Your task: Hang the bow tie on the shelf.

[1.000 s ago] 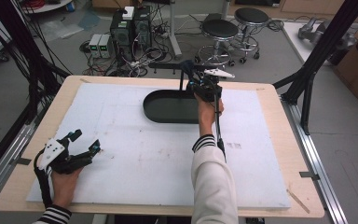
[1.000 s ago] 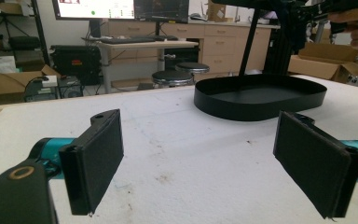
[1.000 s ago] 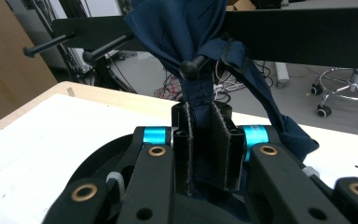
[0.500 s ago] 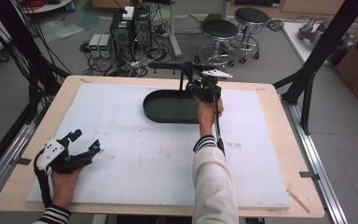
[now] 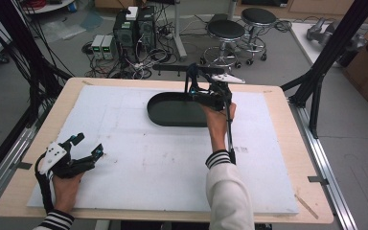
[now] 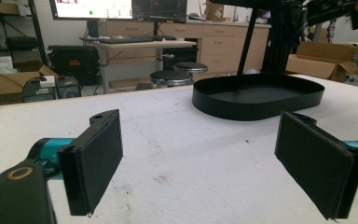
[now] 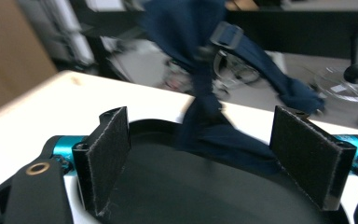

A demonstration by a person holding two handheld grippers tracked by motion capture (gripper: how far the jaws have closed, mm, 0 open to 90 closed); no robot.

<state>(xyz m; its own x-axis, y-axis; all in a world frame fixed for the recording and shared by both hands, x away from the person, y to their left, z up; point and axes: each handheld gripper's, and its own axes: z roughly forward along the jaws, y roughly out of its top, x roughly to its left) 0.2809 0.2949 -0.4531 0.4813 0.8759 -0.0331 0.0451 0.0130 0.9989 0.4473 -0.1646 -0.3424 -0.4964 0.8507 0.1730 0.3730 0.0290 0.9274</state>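
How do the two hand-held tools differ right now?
The left tool sits low at the table's near left corner, far from the black tray; the right tool is held at the tray's far end. The left faces bare white surface; the right faces a dark blue cloth at the tray. Both stand open.

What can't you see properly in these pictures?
- Dark blue cloth, right gripper view: blurred; what it hangs from is cut off by the top edge.
- Black tray, high view: its right end is hidden by the right gripper.
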